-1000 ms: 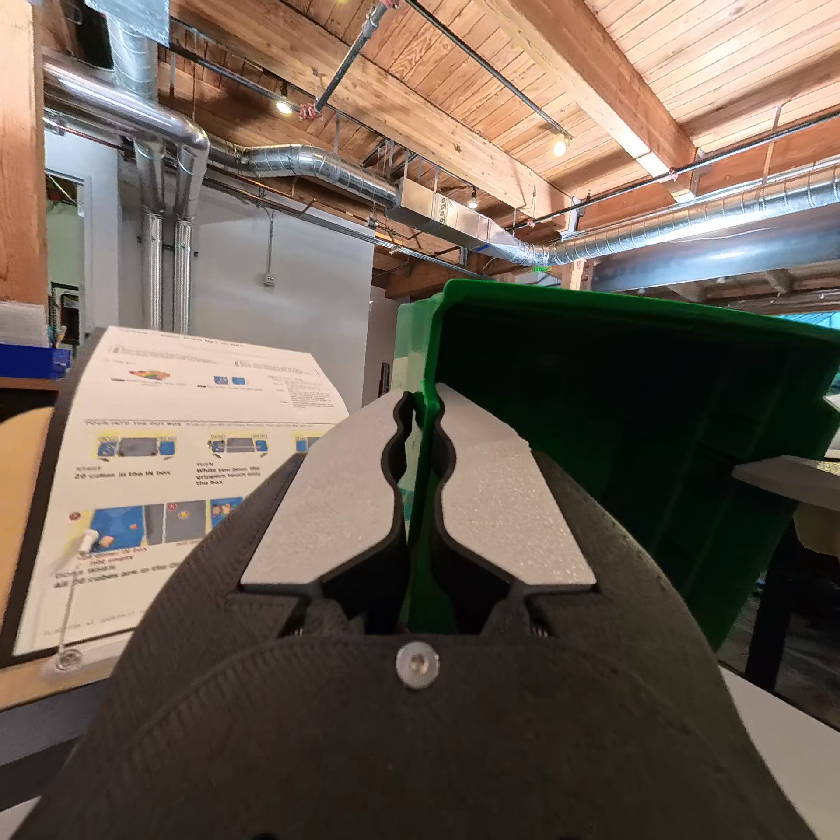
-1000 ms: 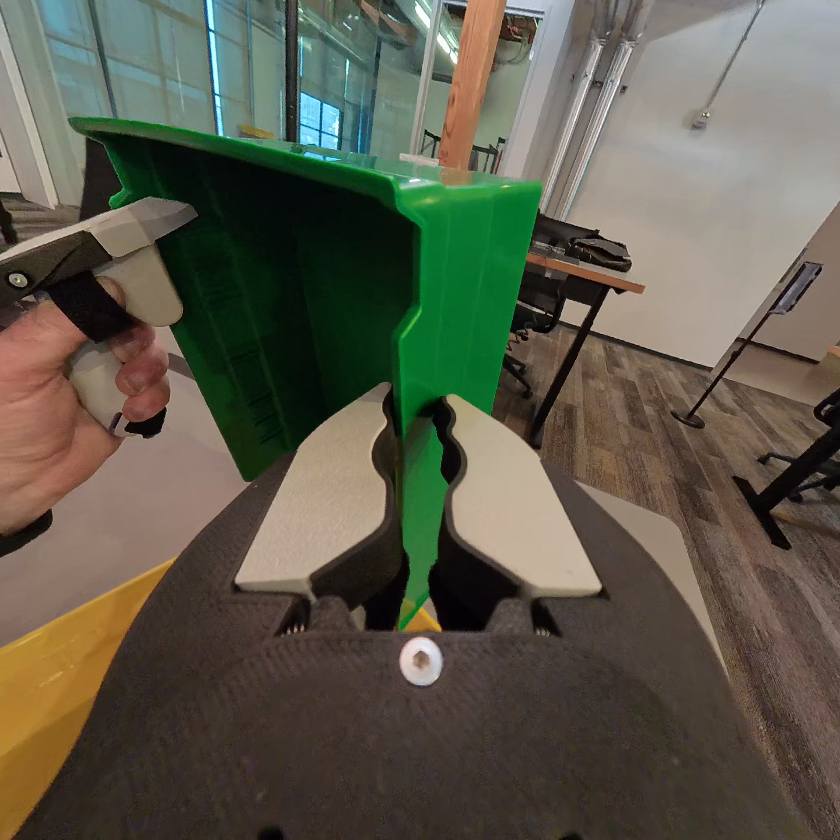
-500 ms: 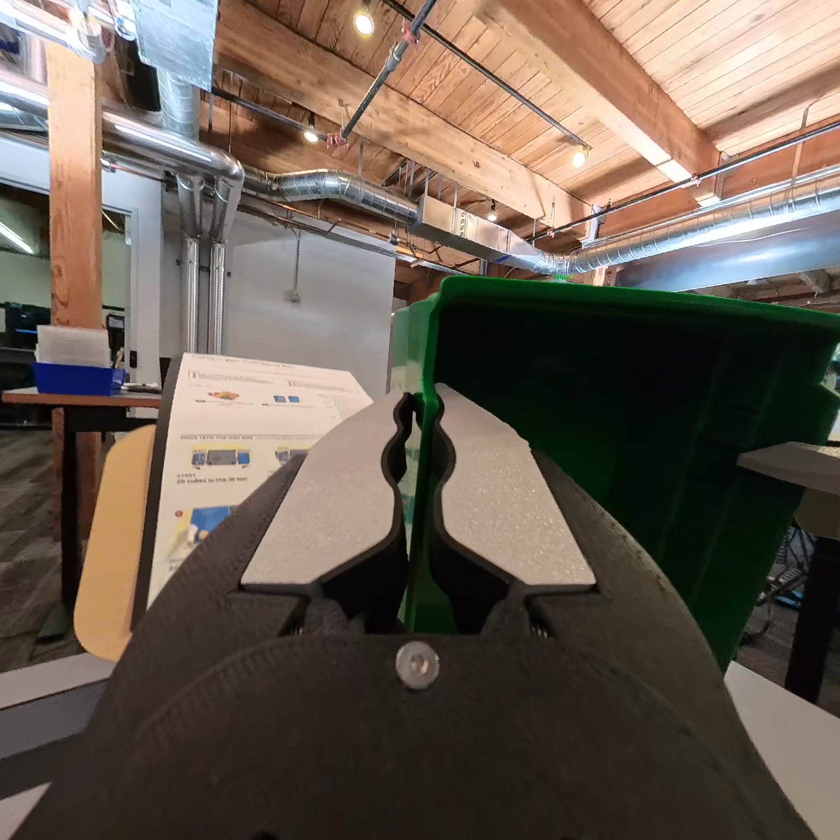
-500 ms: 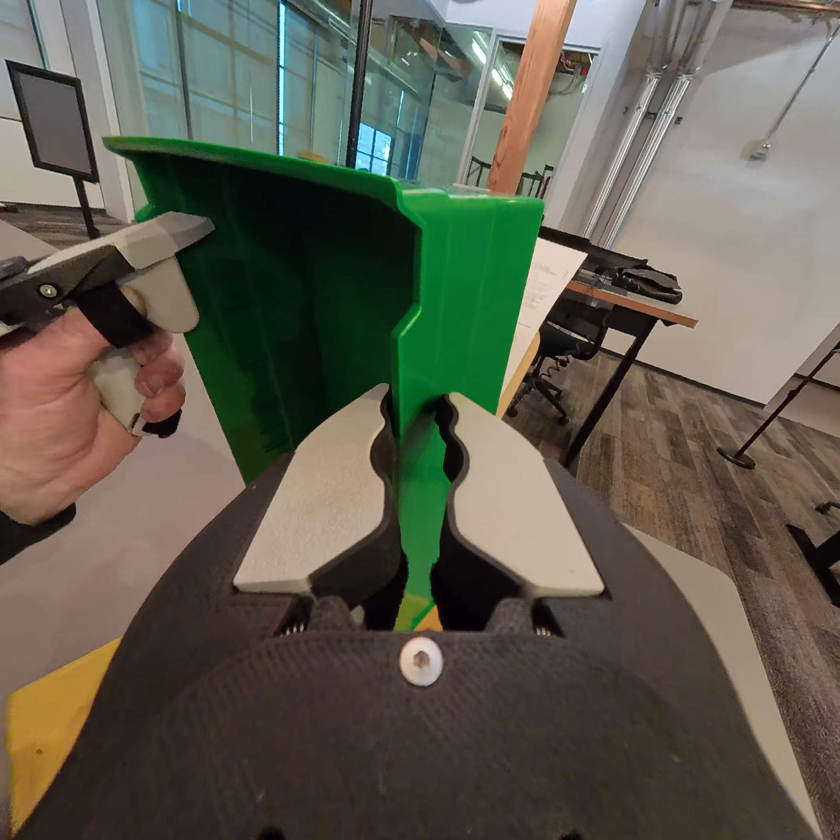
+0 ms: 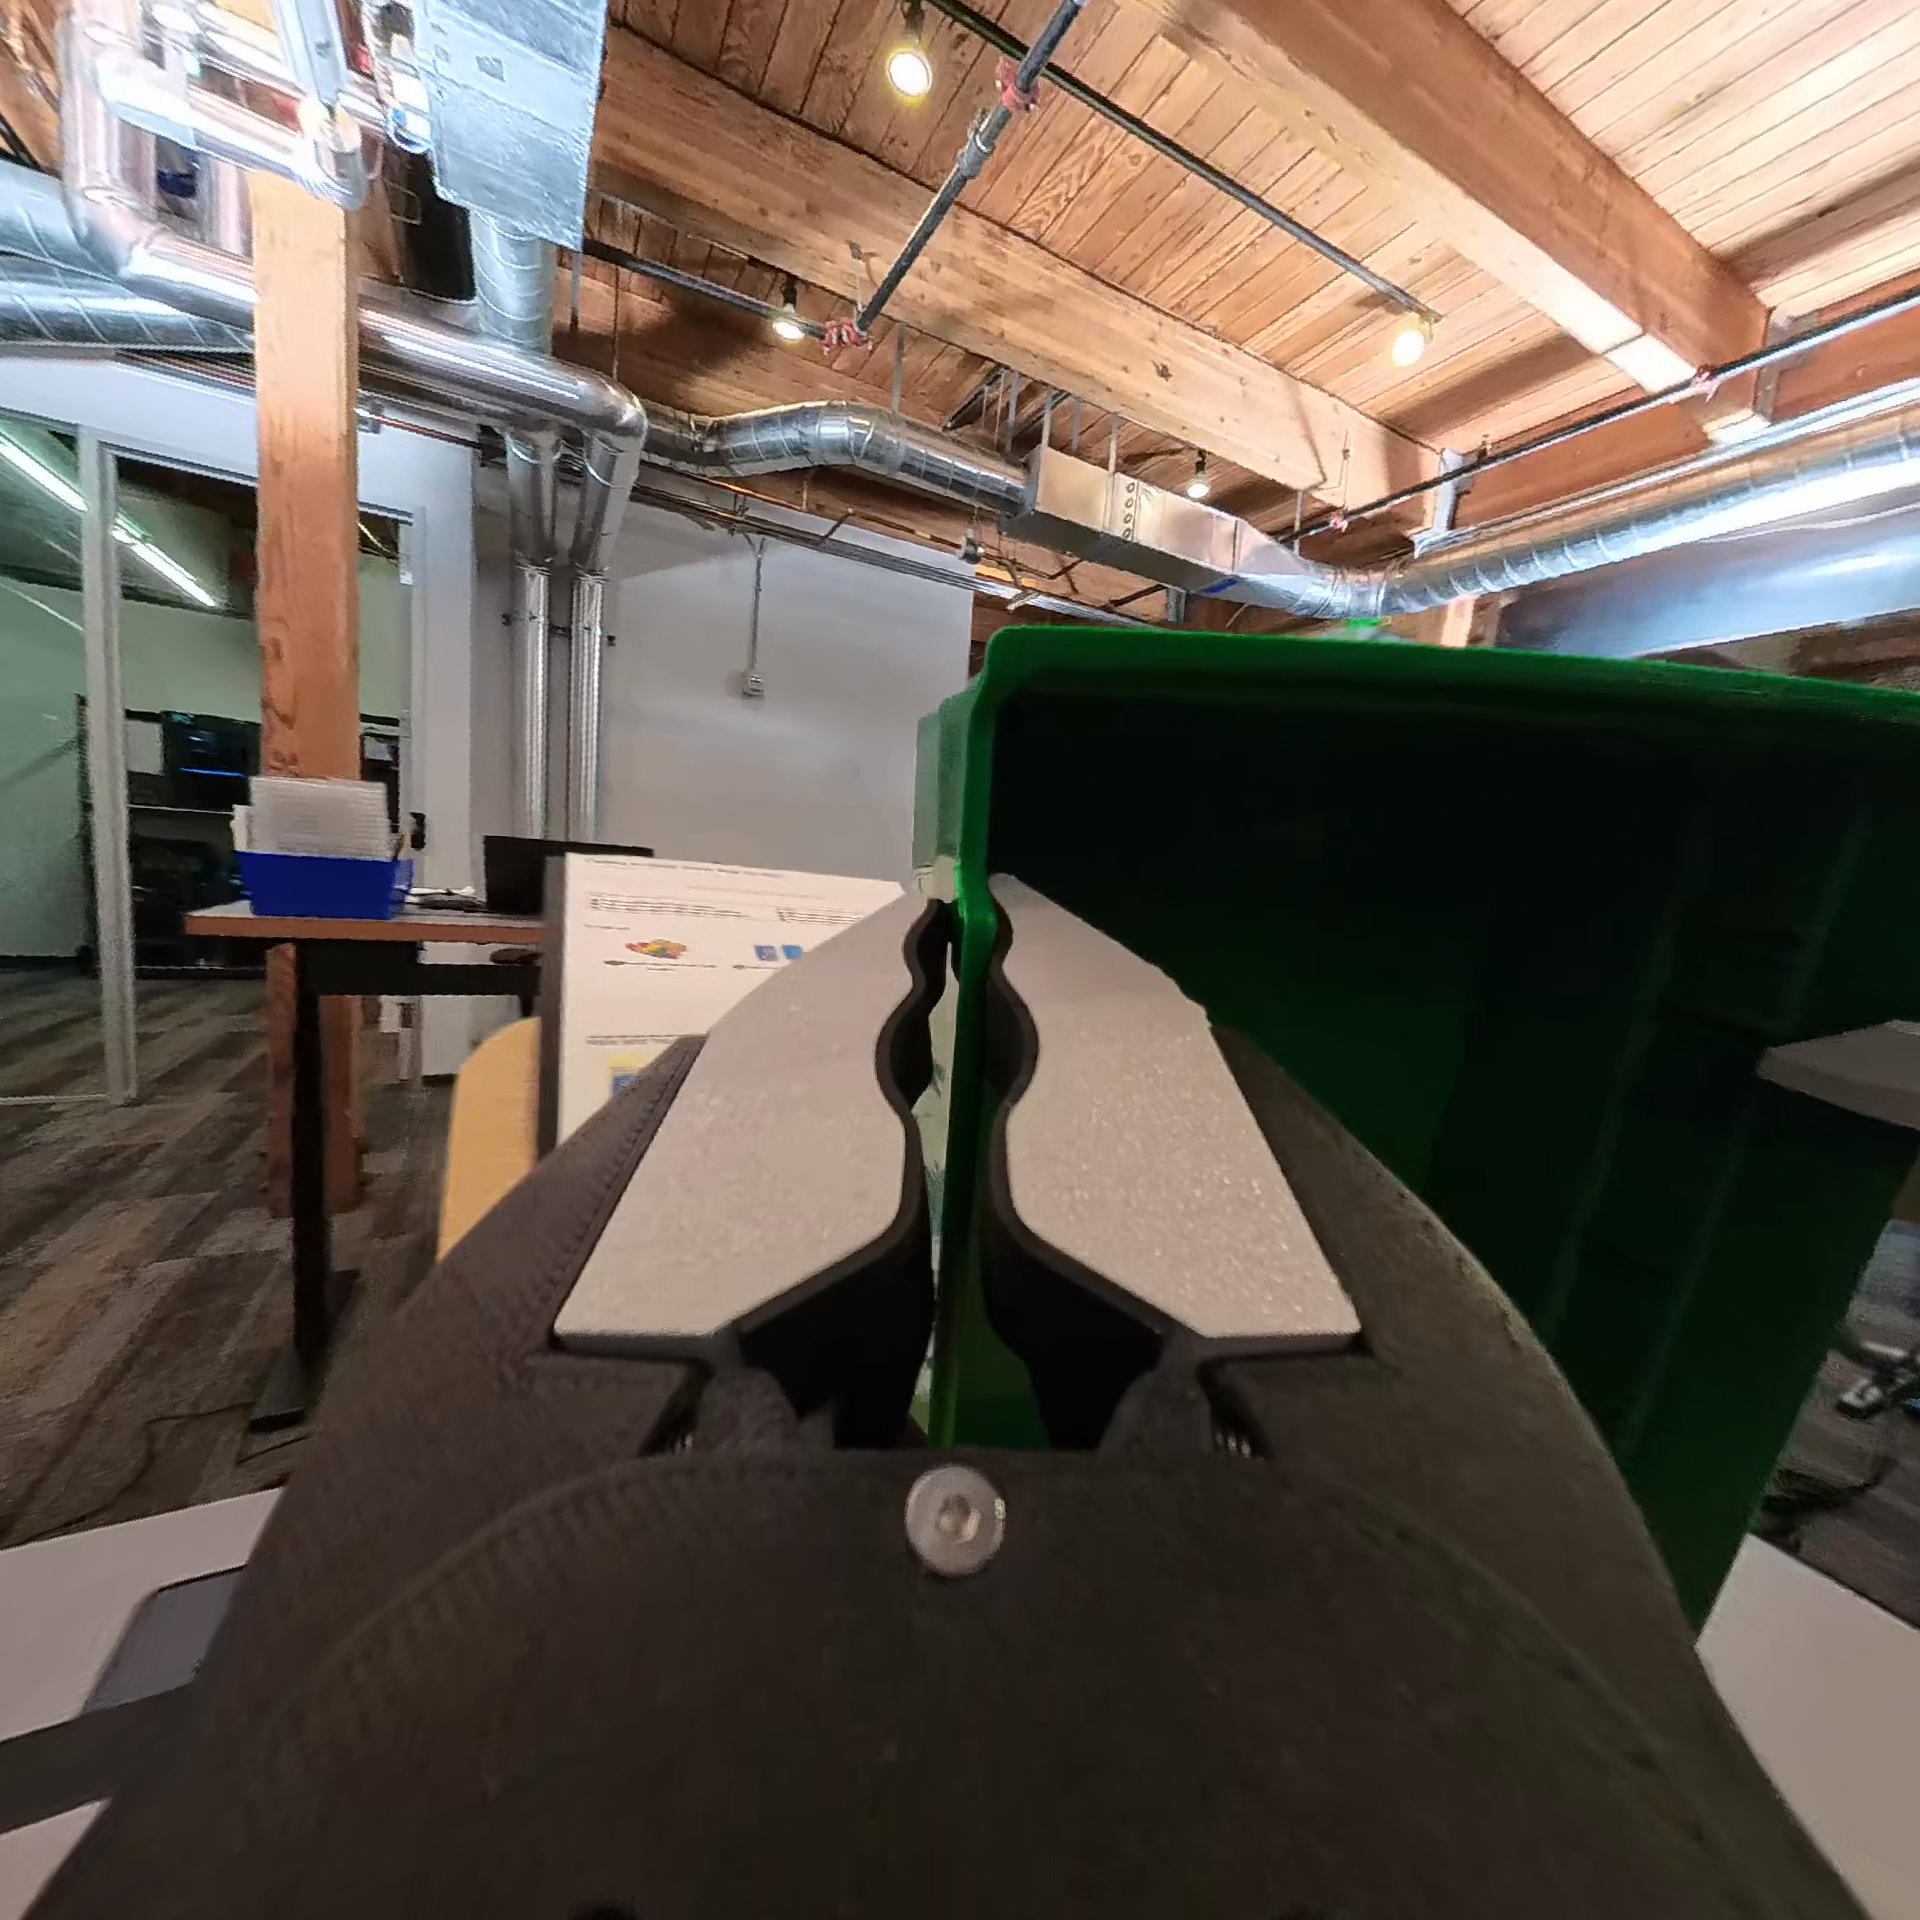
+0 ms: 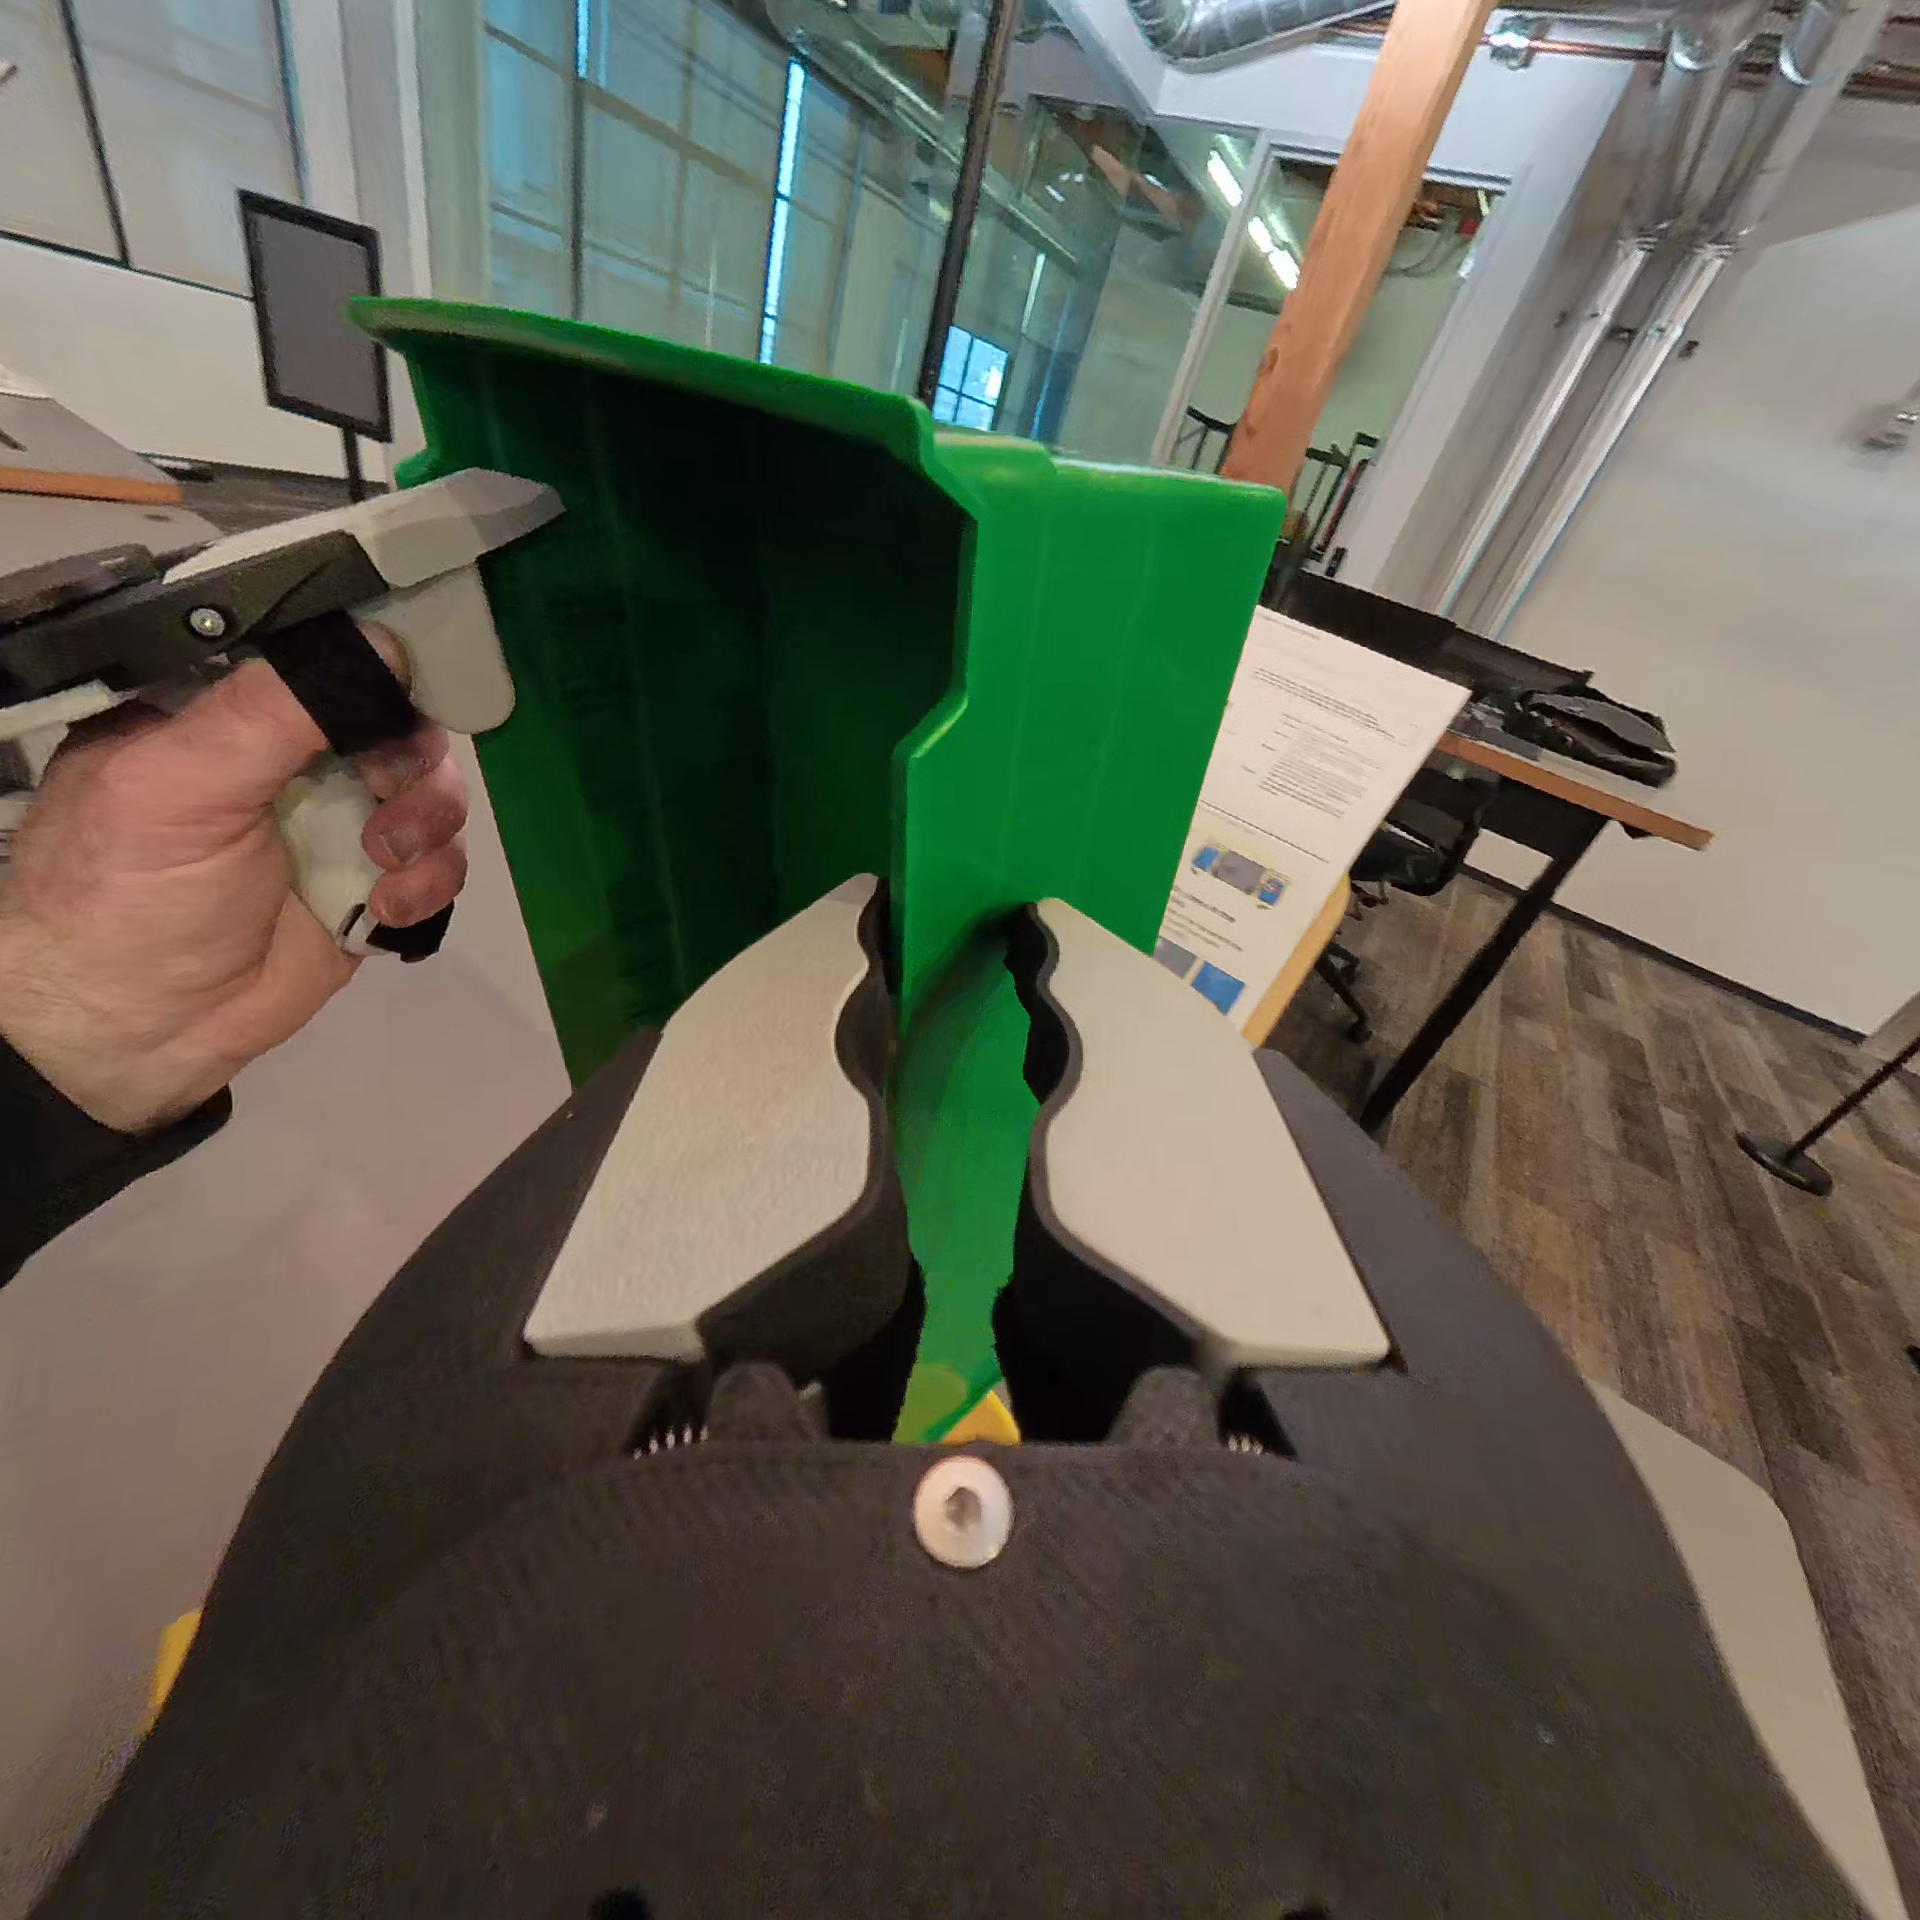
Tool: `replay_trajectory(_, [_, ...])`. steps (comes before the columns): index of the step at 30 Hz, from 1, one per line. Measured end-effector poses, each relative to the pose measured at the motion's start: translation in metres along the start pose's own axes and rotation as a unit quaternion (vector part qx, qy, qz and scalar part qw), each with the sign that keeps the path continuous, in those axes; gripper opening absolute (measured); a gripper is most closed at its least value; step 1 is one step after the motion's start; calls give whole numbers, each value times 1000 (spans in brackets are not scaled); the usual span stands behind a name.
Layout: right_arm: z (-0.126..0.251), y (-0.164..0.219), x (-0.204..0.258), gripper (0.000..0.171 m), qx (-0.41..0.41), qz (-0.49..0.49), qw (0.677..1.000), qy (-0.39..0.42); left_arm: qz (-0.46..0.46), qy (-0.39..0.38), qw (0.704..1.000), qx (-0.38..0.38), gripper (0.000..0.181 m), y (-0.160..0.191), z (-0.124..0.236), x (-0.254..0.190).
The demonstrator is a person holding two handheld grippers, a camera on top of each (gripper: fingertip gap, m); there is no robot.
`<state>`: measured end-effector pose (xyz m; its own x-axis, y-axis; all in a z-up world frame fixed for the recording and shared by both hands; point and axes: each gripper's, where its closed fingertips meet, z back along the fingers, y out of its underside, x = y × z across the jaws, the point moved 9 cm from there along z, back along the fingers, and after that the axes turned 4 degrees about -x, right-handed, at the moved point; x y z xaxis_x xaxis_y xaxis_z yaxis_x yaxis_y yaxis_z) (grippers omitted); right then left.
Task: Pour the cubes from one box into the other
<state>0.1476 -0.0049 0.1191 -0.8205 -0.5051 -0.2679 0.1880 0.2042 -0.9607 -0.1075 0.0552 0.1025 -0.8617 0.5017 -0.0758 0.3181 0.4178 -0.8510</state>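
While the green box (image 6: 790, 665) is held up off the table with its open side facing the cameras, it is clamped on two opposite walls. The left gripper (image 5: 961, 914) is closed on one side wall, the thin green edge pinched between its grey fingers (image 5: 769, 1132). The right gripper (image 6: 951, 914) is closed likewise on the opposite wall, with plastic filling the narrow gap between the jaws. In the right wrist view the left gripper is also seen, held in a hand (image 6: 177, 883), at the far wall of the box.

No cubes are seen inside the green box; its interior looks empty, though the lower part is hidden behind the gripper bodies. A yellow box (image 6: 171, 1652) shows only as slivers under the right gripper, so it is judged to lie directly below.

The pour is judged nearly done. Both pinches should be kept firm and the tilt matched on both sides, so the wall is not twisted. The mouth should be kept over the yellow box until any stuck cube is shaken out. An instruction sheet (image 5: 675, 966) stands behind and should not be bumped.
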Motion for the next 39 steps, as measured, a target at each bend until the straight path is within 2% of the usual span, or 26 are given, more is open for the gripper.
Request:
replay_trajectory(4, [-27,-10,25,20,13,-7,998,-60,-16,-29,999,16,4,-28,15,29])
replay_trajectory(6, [-45,-13,42,25,19,-16,994,-109,8,-55,998,9,4,-42,29,49])
replay_trajectory(10, [-78,-7,70,30,69,-21,980,-184,-26,-104,992,69,4,-50,57,85])
replay_trajectory(12, [-82,-2,79,46,91,-21,975,-199,-30,-113,986,118,4,-49,67,104])
replay_trajectory(13, [-78,0,79,48,98,-19,975,-199,-27,-118,982,143,4,-47,73,114])
replay_trajectory(16, [-57,11,67,36,111,-16,979,-170,-48,-137,968,207,3,-42,88,147])
replay_trajectory(20, [-15,52,24,52,211,-39,971,-107,-94,-157,938,293,4,-24,108,189])
replay_trajectory(22, [10,83,1,62,277,-76,954,-84,-102,-160,918,347,4,-13,115,208])
replay_trajectory(24, [36,114,-18,66,333,-127,932,-66,-115,-175,899,384,3,-3,123,227])
replay_trajectory(29, [91,186,-43,76,437,-205,876,-10,-25,-186,867,462,4,18,138,274])
replay_trajectory(31, [101,202,-41,70,425,-251,870,-19,-14,-200,846,494,3,29,143,291])
replay_trajectory(34, [102,223,-24,74,448,-293,843,-50,-16,-208,816,539,3,47,151,308])
replay_trajectory(37, [89,238,-1,65,441,-330,830,-87,4,-192,798,572,3,60,162,316])
replay_trajectory(39, [80,248,4,65,438,-325,836,-60,16,-191,801,567,2,60,169,318])
